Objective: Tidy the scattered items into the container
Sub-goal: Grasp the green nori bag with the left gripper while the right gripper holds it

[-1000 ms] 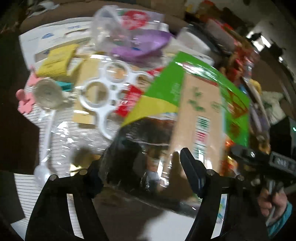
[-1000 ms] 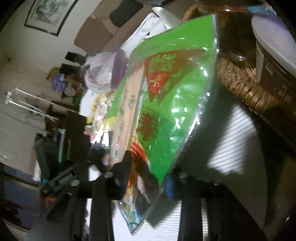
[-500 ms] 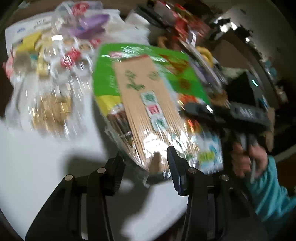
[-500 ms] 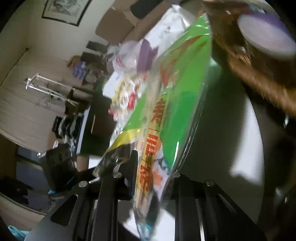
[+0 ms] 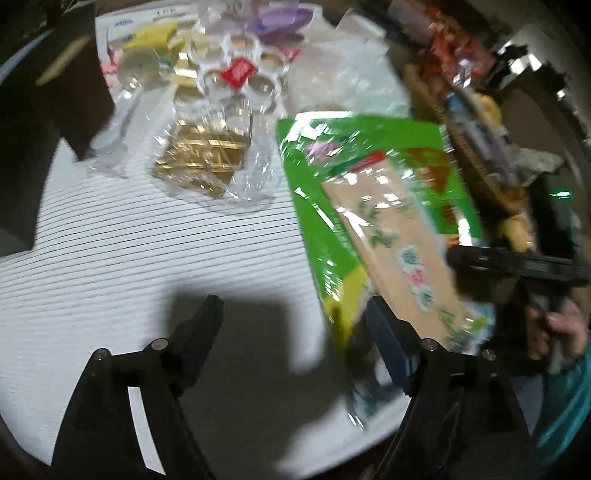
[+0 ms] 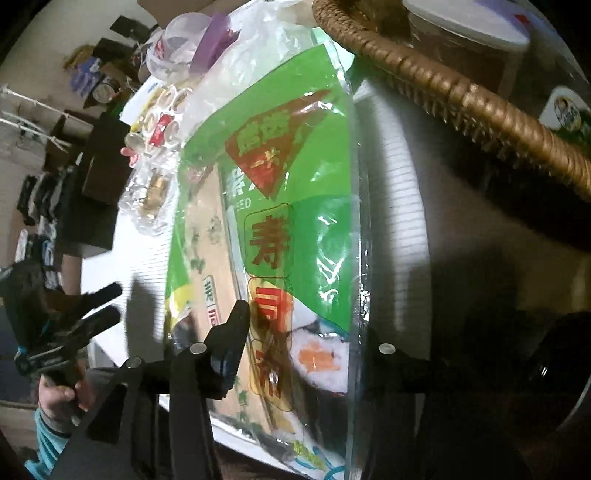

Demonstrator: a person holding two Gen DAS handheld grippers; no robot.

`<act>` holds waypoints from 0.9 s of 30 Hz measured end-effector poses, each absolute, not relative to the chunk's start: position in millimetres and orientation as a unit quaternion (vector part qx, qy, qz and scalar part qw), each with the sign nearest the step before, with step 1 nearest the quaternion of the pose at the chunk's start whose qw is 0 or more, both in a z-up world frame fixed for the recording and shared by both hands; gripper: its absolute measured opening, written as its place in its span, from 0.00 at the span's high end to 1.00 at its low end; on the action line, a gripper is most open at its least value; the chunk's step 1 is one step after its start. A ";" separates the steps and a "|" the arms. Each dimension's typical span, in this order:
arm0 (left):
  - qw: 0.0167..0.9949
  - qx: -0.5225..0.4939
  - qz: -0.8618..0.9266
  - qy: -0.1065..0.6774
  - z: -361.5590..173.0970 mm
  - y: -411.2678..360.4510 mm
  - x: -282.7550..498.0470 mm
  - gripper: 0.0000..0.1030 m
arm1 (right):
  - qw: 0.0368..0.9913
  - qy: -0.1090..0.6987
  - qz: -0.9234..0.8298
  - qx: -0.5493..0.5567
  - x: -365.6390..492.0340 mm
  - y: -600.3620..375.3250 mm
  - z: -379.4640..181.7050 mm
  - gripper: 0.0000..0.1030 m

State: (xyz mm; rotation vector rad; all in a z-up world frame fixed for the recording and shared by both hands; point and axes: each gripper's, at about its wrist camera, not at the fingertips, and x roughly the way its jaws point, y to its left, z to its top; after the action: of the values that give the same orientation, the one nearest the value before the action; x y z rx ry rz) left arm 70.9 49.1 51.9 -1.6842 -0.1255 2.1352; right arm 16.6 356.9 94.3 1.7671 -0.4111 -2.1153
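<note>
A green seaweed packet (image 5: 369, 206) with a tan card inside lies slanted on the white striped tablecloth (image 5: 147, 240), just short of the wicker basket (image 6: 443, 81). My left gripper (image 5: 295, 325) is opening, with only shadowed cloth between its fingers; the packet's corner lies just past its right finger. My right gripper (image 6: 303, 332) straddles the near end of the packet (image 6: 295, 184). Its jaws are opening and the pads stand off the wrapper. The left gripper (image 6: 115, 302) appears at the left edge of the right wrist view.
A clear bag of gold-wrapped pieces (image 5: 203, 158), a white ring holder (image 5: 236, 70), a purple packet (image 5: 284, 18) and a dark box (image 5: 74, 92) crowd the far side. The basket holds a white-lidded tub (image 6: 461, 22). A person's hand (image 5: 557, 332) grips the right tool.
The left gripper has let go of the packet's corner and opened wide, sliding left of it. The right jaws have spread apart. The packet has come down flatter beside the basket.
</note>
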 end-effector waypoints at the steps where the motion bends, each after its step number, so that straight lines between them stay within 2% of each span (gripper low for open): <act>1: 0.208 -0.610 0.763 -0.046 43.3 53.6 69.6 0.23 | 0.174 -0.140 -0.747 0.626 15.4 355.6 93.3 0.49; 2: 0.211 -0.601 0.769 -0.046 42.8 55.8 73.5 0.14 | 0.172 -0.136 -0.747 0.627 16.4 356.4 92.1 0.48; 7: 0.243 -0.600 0.760 -0.054 42.4 85.7 85.1 0.13 | 0.171 -0.128 -0.746 0.631 19.9 364.4 83.5 0.47; 8: 0.254 -0.600 0.756 -0.064 43.6 88.9 87.8 0.16 | 0.174 -0.128 -0.746 0.630 19.7 363.9 83.2 0.47; 12: 0.279 -0.590 0.749 -0.114 47.0 89.8 93.0 0.32 | 0.194 -0.140 -0.742 0.626 23.8 366.7 84.2 0.50; 13: 0.280 -0.589 0.747 -0.129 47.1 84.9 92.5 0.43 | 0.204 -0.152 -0.739 0.624 23.7 366.1 84.8 0.52; 14: 0.280 -0.589 0.744 -0.147 46.6 77.6 90.9 0.59 | 0.215 -0.164 -0.737 0.620 24.1 365.9 86.5 0.54; 16: 0.277 -0.588 0.740 -0.173 47.1 61.1 87.9 0.74 | 0.225 -0.174 -0.740 0.610 25.2 365.9 93.2 0.59; 17: 0.275 -0.589 0.739 -0.176 46.6 55.8 87.6 0.77 | 0.229 -0.180 -0.741 0.605 25.9 366.0 96.9 0.62; 19: 0.258 -0.598 0.743 -0.155 42.1 52.3 87.1 0.78 | 0.237 -0.188 -0.740 0.601 27.8 364.0 101.8 0.76; 21: 0.239 -0.611 0.742 -0.136 35.6 50.5 89.8 0.80 | 0.231 -0.169 -0.740 0.609 30.7 358.2 101.3 0.77; 23: 0.248 -0.615 0.732 -0.157 32.2 52.7 92.9 0.79 | 0.217 -0.146 -0.740 0.620 34.2 353.5 97.9 0.75; 24: 0.251 -0.616 0.729 -0.162 31.6 55.3 94.8 0.77 | 0.214 -0.139 -0.740 0.622 36.4 351.4 96.5 0.74; 25: 0.255 -0.614 0.730 -0.159 33.2 58.5 96.4 0.70 | 0.214 -0.138 -0.739 0.623 38.7 350.3 95.9 0.74; 27: 0.263 -0.609 0.731 -0.158 37.5 63.7 100.8 0.70 | 0.215 -0.143 -0.739 0.623 42.2 349.4 97.5 0.74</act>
State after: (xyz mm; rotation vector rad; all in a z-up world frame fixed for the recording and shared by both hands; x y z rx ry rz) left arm 100.8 63.7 37.5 -1.6473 -0.4264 1.9784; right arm 42.2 349.4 97.5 1.7262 -0.3970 -2.0474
